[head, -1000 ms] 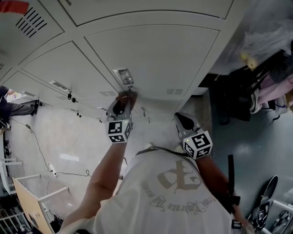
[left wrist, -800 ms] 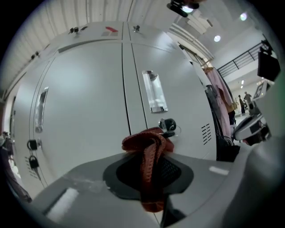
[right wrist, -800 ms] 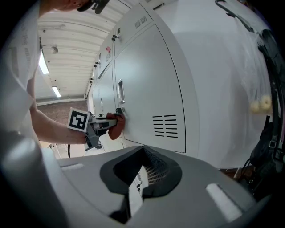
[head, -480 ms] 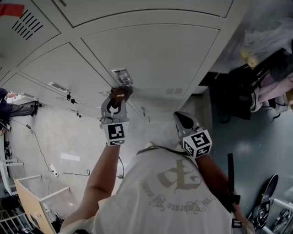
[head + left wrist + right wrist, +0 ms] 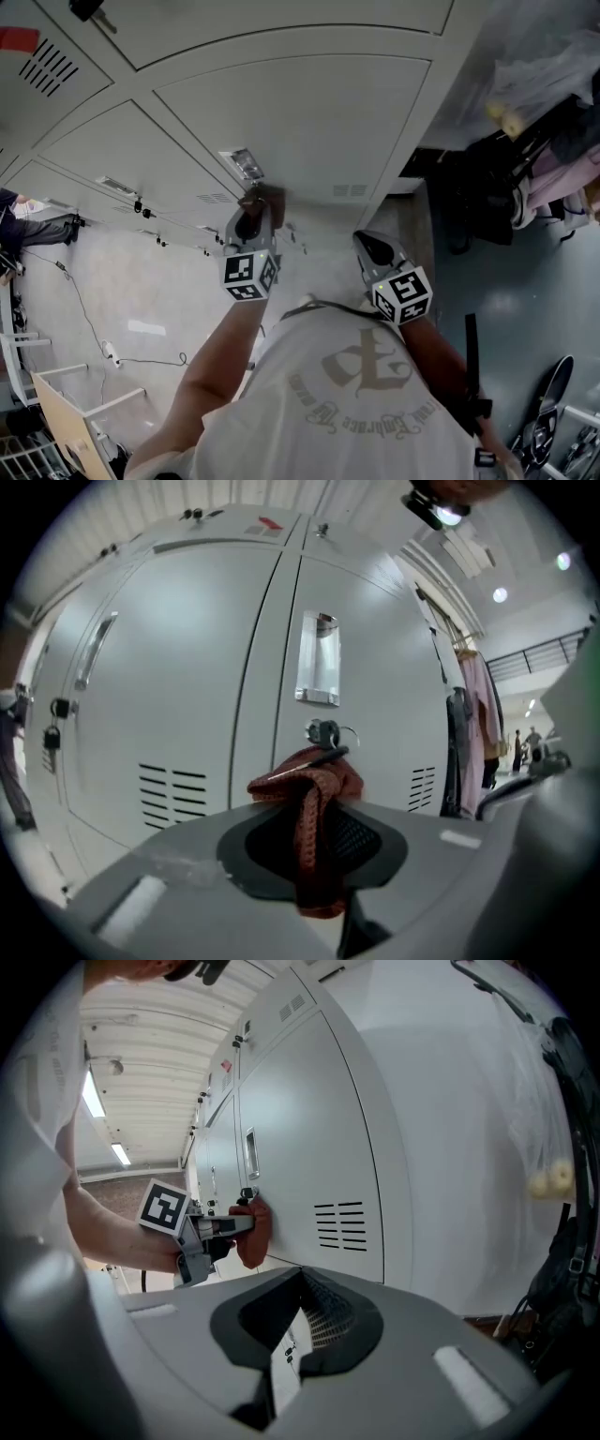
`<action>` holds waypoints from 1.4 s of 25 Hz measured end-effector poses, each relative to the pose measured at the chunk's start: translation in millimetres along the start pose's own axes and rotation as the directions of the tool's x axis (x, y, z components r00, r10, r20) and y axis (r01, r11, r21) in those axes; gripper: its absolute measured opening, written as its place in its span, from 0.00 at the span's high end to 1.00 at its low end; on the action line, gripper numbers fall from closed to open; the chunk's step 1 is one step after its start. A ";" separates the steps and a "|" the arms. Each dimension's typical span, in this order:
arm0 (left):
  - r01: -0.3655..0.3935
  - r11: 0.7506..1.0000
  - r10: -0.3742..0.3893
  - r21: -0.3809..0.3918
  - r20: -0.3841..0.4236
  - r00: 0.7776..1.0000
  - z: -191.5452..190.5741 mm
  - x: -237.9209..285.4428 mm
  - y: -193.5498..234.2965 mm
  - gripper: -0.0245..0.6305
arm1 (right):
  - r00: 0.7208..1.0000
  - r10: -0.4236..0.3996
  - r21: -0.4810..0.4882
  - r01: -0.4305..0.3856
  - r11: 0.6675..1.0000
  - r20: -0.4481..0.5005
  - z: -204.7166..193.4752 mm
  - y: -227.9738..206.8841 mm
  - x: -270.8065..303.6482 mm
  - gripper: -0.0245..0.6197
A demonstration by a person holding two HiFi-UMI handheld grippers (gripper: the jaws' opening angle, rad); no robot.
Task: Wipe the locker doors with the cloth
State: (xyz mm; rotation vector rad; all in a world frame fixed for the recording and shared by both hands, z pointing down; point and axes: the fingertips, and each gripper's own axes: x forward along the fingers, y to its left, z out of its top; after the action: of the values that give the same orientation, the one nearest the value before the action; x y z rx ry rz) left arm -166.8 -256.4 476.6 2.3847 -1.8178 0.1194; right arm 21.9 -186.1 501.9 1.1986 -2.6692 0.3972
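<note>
Pale grey locker doors [image 5: 309, 122] fill the space ahead, above a light floor [image 5: 131, 272], with a clear plastic bag [image 5: 553, 70] and hanging clothes off to the right of the row.

The step in hand looks like wiping the end door around its lock. To do it well, the cloth wad should be pressed flat to the panel and drawn in overlapping passes. It should be steered around the projecting key rather than across it, so the knit does not snag. The louvres and the handle pocket probably need a folded edge pushed into them.

The left gripper [image 5: 255, 208] has its jaws clamped on a rust-red knitted cloth [image 5: 314, 789]. The cloth bunches out past the tips and hangs down between them. In the right gripper view this wad sits against the door face. It lies just below the key lock [image 5: 323, 731], whose key and ring stick out towards the camera. The recessed handle [image 5: 318, 658] is above the lock. Vent slots [image 5: 422, 787] lie low on the same door, to the right. More slots [image 5: 173, 787] are on the neighbouring door to the left.

The right gripper [image 5: 367, 242] hangs back from the lockers, well apart from the cloth. Its jaws are together with nothing between them.
</note>
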 end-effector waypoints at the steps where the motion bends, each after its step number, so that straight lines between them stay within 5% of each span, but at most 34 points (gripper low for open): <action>1: 0.013 0.999 -0.013 -0.053 0.004 1.000 -2.9 3.1 -8.1 0.85 | 1.000 -0.002 0.000 0.002 1.000 0.001 0.1 -0.9 -0.9 0.95; 6: -0.015 0.951 0.038 -0.310 0.068 0.997 1.1 3.1 -19.2 0.85 | 1.000 -0.019 0.006 0.019 1.000 0.005 0.7 -9.7 -10.0 0.95; 10: -0.013 0.916 0.054 -0.402 0.090 0.995 11.1 5.5 -21.8 0.85 | 0.999 -0.043 0.008 0.043 0.999 0.008 -0.8 -21.4 -16.5 0.95; 22: 0.107 0.938 -0.085 -0.330 0.080 0.993 11.6 23.3 -81.7 0.85 | 0.998 -0.059 -0.004 0.059 0.998 0.027 6.1 -38.2 -30.8 0.95; 27: 0.218 0.935 -0.205 -0.282 0.073 0.976 17.1 38.1 -128.2 0.85 | 0.996 -0.073 -0.008 0.074 0.997 0.043 9.3 -48.8 -39.4 0.95; 35: 0.295 0.927 -0.287 -0.232 0.067 0.956 16.5 53.3 -186.7 0.85 | 0.992 -0.115 0.002 0.115 0.993 0.060 8.6 -77.6 -70.3 0.95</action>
State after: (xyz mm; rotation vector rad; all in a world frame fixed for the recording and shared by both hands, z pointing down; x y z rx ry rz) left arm 26.9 -261.3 456.3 2.4546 -1.3749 -0.1627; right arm 125.9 -188.9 487.0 1.3763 -2.6328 0.3459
